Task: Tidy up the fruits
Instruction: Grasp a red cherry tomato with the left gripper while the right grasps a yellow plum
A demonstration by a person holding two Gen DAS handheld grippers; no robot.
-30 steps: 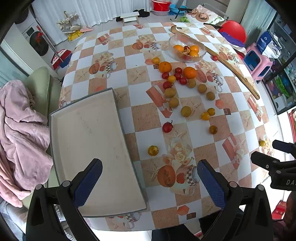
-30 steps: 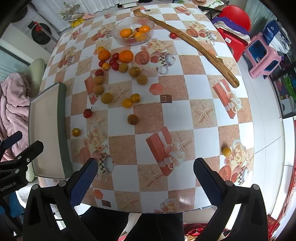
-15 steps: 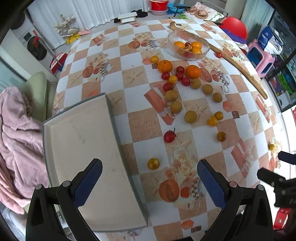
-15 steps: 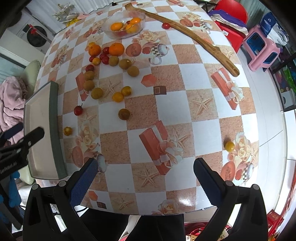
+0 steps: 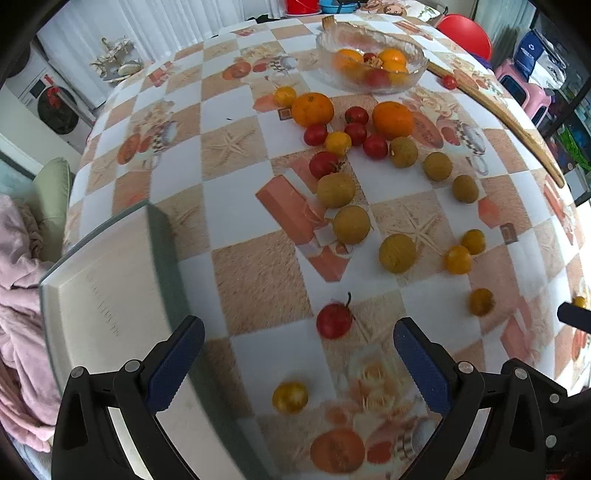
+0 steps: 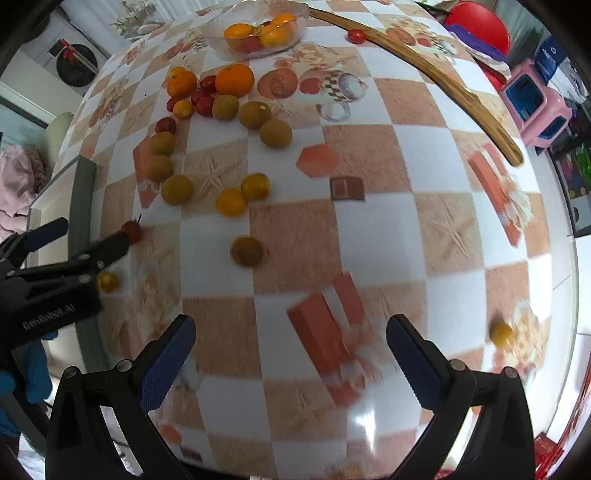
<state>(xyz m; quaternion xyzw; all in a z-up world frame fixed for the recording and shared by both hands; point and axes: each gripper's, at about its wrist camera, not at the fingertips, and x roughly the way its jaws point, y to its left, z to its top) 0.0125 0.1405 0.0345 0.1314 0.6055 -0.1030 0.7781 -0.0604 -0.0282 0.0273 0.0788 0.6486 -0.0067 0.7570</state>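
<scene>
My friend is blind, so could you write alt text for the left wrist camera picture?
An open black gripper with blue pads hovers over a checkered tablecloth, a small red tomato just ahead between its fingers. Yellow, red and orange fruit lies scattered beyond, before a glass bowl; a white tray sits left.

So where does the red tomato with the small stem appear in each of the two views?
Left wrist: red tomato, low centre, ahead of the open left gripper.
Right wrist: same tomato, far left, beside the left gripper's fingertip.
Shared landmark: glass bowl, top of both.
</scene>
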